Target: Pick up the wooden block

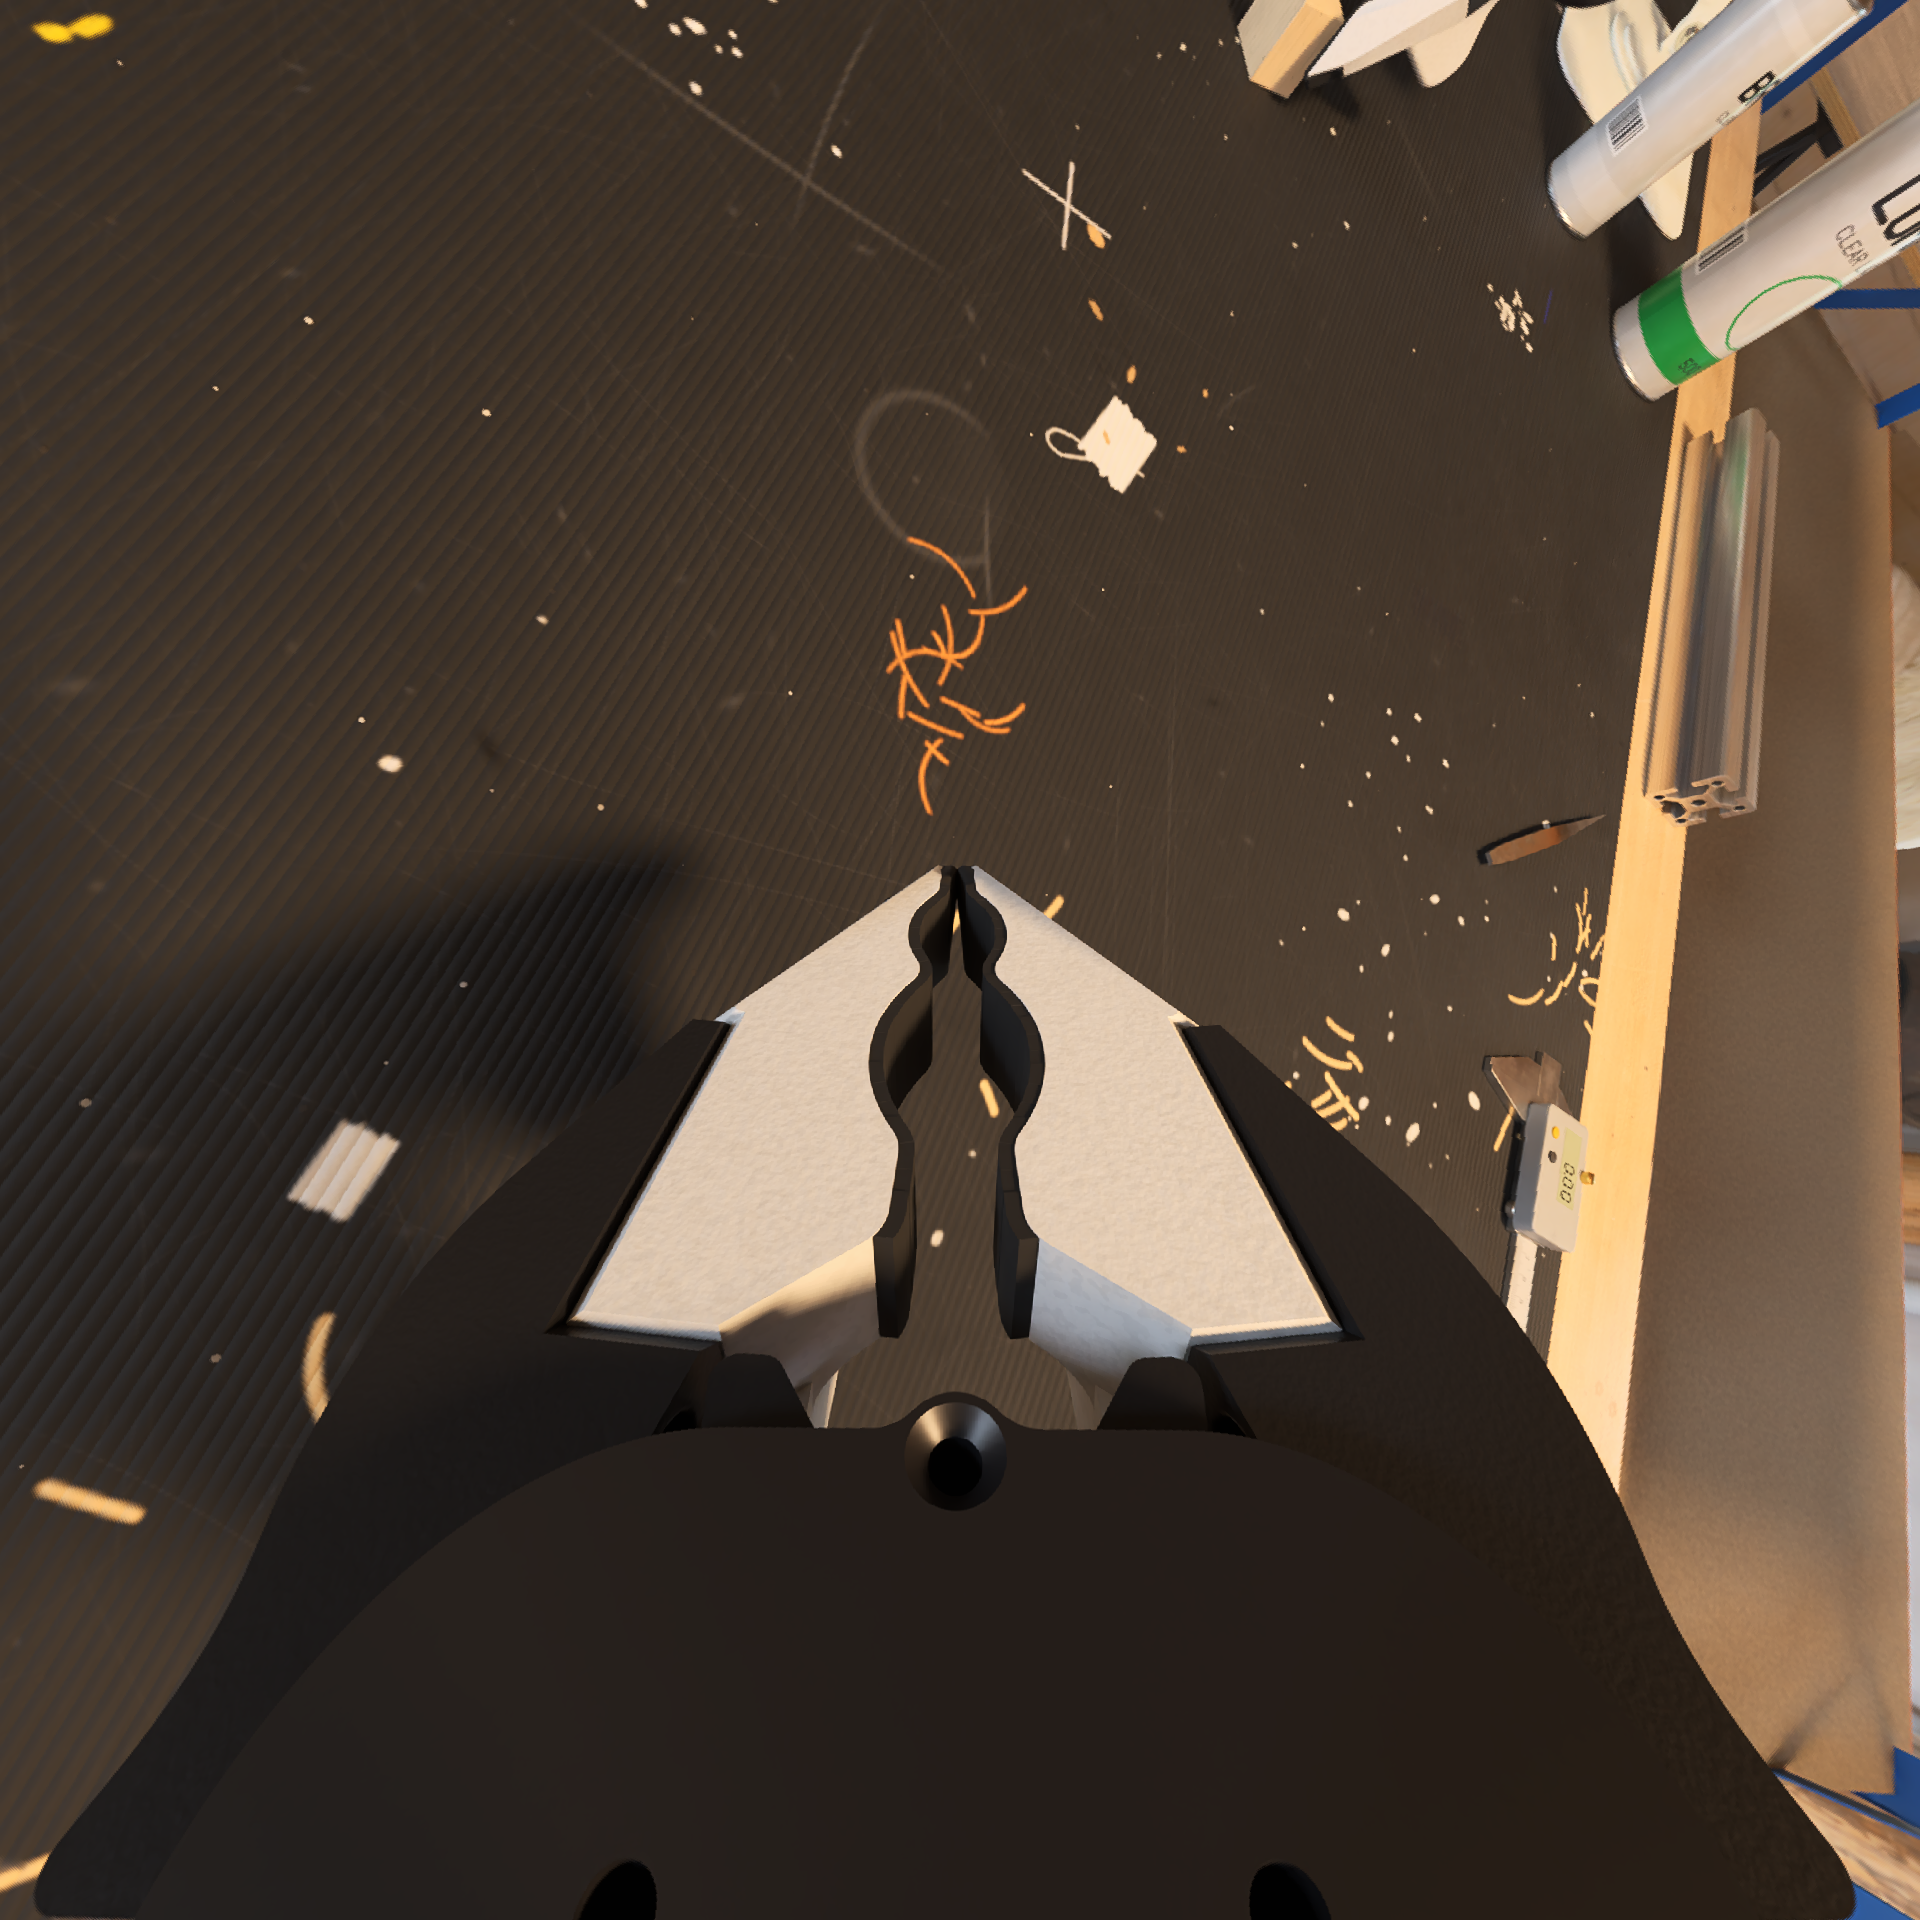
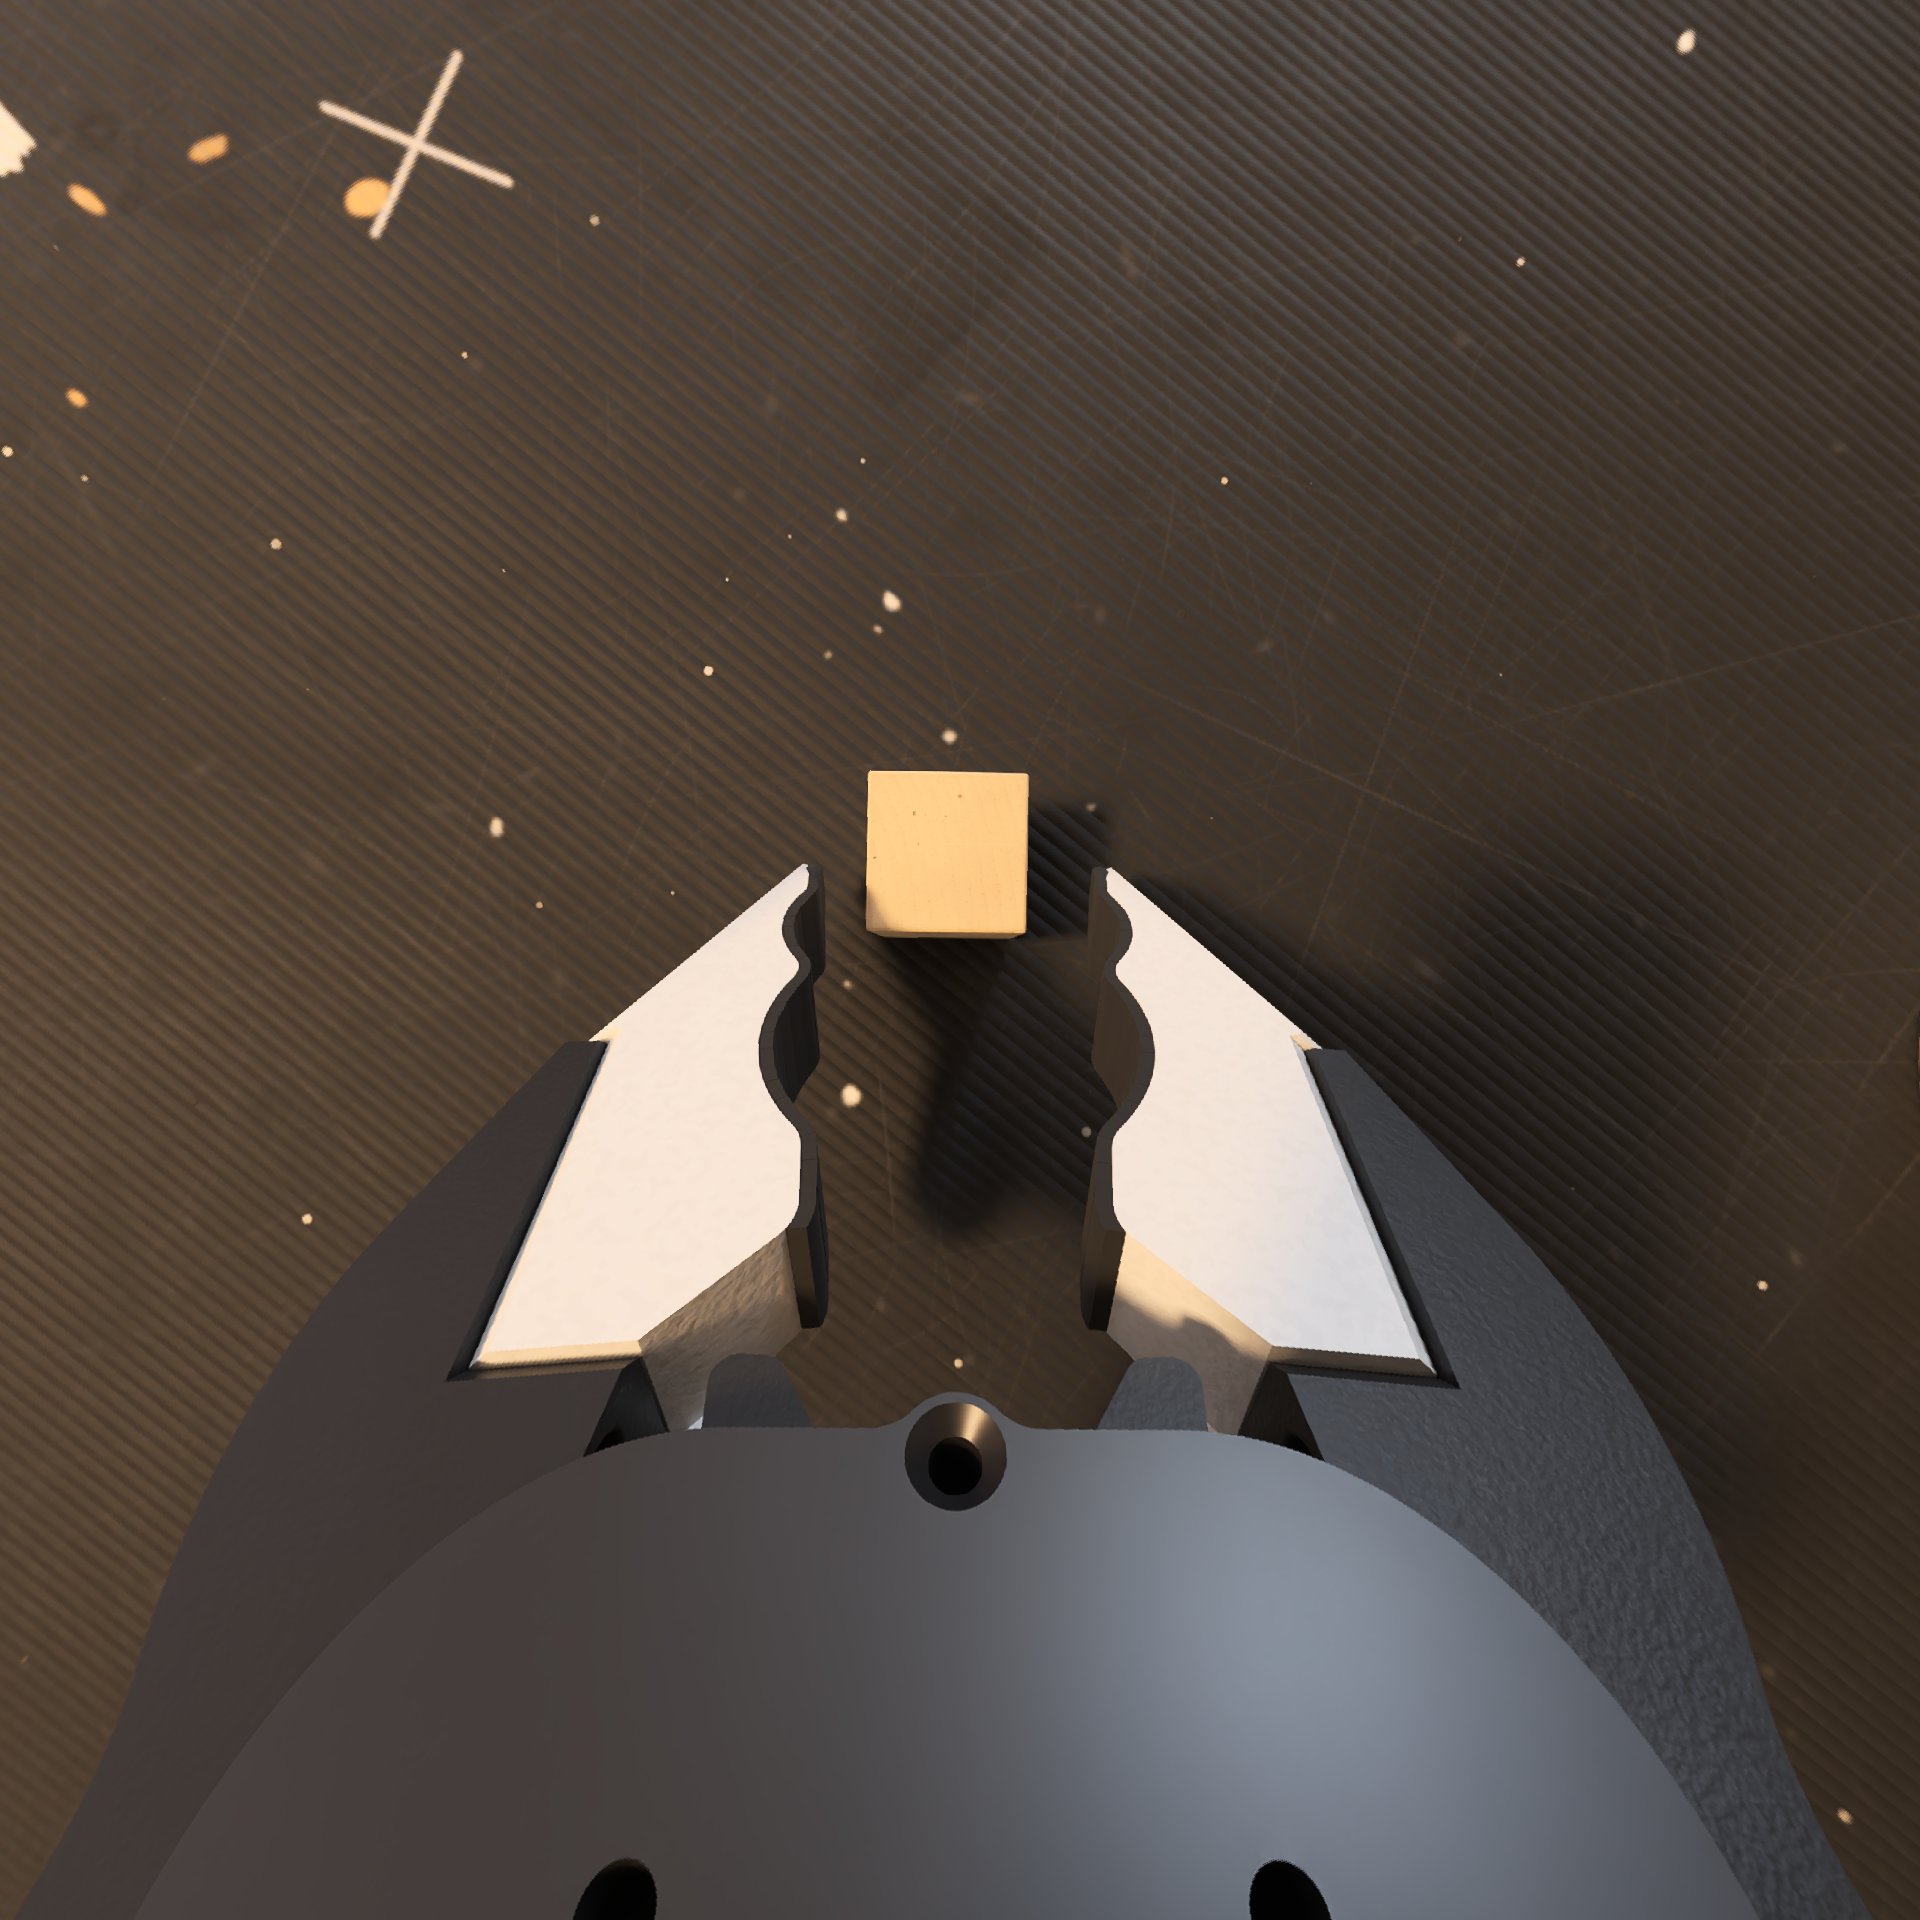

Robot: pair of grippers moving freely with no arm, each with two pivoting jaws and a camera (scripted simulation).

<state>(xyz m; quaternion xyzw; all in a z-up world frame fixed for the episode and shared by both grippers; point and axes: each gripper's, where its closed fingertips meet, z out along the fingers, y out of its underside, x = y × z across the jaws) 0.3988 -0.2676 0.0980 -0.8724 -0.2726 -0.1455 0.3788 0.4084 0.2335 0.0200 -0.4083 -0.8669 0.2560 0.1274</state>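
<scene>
A small light wooden block (image 2: 945, 852) sits on the dark ribbed mat (image 2: 1351, 520). My right gripper (image 2: 956, 873) is open, and the block lies at its fingertips, centred in the gap with space on both sides. The white fingers (image 2: 675, 1091) touch nothing. My left gripper (image 1: 956, 873) is shut and empty, hovering over bare mat (image 1: 416, 520) just short of some orange shavings (image 1: 951, 665). At the top right of the left wrist view, a wooden block (image 1: 1288, 47) shows next to white finger shapes.
Along the right of the left wrist view are two white tubes (image 1: 1704, 104) (image 1: 1766, 281), an aluminium profile (image 1: 1714, 623), a wooden board (image 1: 1662, 935), a digital caliper (image 1: 1548, 1174) and a small blade (image 1: 1538, 836). A white tag (image 1: 1117, 445) lies mid-mat. A chalk cross (image 2: 416, 145) marks the mat.
</scene>
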